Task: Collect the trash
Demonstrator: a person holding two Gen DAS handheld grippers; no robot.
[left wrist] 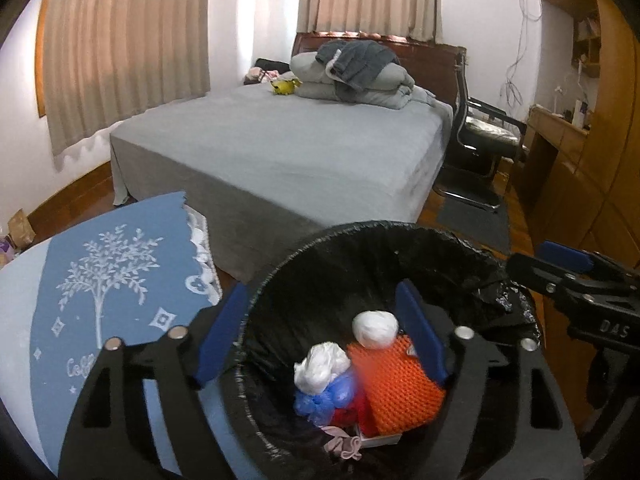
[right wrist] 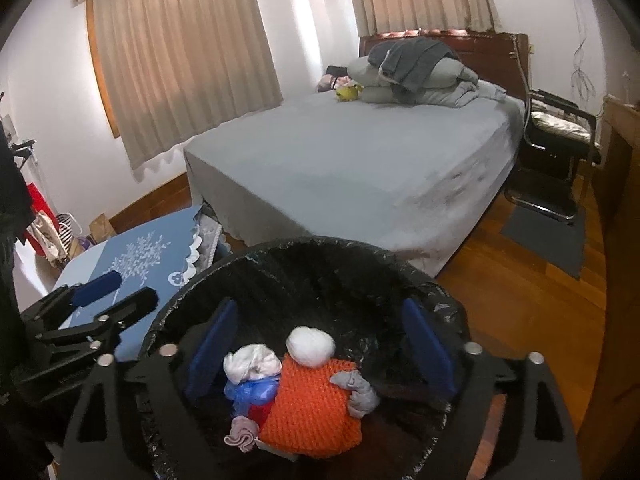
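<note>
I held both the left gripper and the right gripper with jaws spread wide and empty over the black-lined bin, so the trash lay below and between my jaws.

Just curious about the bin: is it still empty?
No, the black-lined bin already holds an orange knitted piece, a white wad and a blue bag.

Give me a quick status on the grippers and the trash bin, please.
Left gripper and right gripper open, empty, over the bin. Trash inside: orange netting, white wad, blue bag. Nothing in the way.
</note>
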